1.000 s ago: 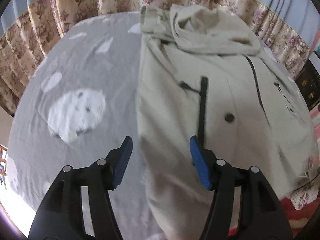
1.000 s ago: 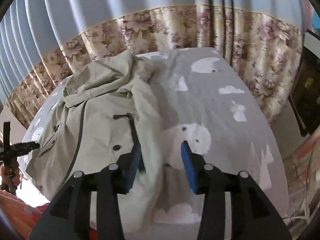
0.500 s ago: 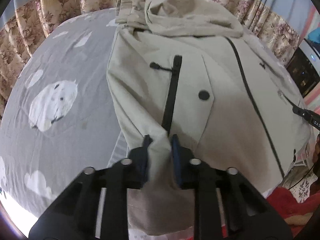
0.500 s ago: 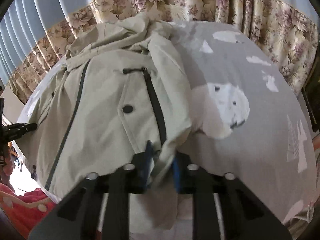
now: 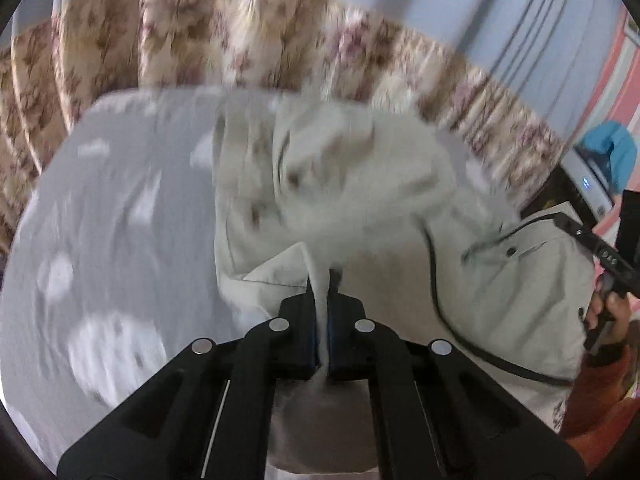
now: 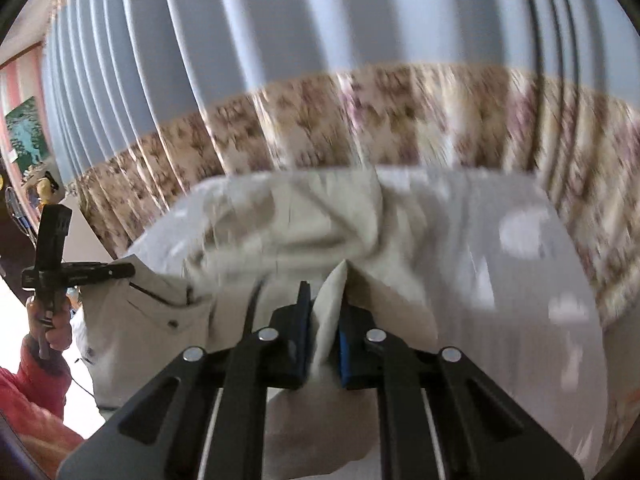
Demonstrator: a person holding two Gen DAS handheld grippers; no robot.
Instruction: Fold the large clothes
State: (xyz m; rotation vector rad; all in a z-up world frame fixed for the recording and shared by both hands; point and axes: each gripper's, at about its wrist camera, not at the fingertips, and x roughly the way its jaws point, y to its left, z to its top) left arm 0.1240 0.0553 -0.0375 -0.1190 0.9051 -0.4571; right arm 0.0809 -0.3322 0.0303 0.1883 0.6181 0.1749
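A bed covered in a grey sheet (image 5: 120,208) printed with white shapes stands against a curtain (image 5: 248,40) that is floral along its lower band and plain blue-grey above. In the left wrist view, blurred by motion, the beige jacket (image 5: 360,184) lies bunched across the right half of the bed, its upper part crumpled toward the curtain. The left gripper (image 5: 320,300) is clamped on a raised fold of the jacket's hem, the cloth pinched thin between its blue pads and drawn up into a peak. At the right edge, a hand (image 5: 604,312) in an orange-red sleeve holds the other tool, and the jacket's side with a dark zip line and a snap hangs off near it. In the right wrist view, the same curtain (image 6: 360,120) fills the upper half and the grey sheet (image 6: 520,280) runs to the right. The right gripper (image 6: 324,320) has just been closing and now pinches a thicker fold of the jacket (image 6: 300,224), which rises as a pointed flap between its jaws. At the left edge, the person's other hand (image 6: 52,320) grips the left tool's handle, beside the jacket's drooping side.
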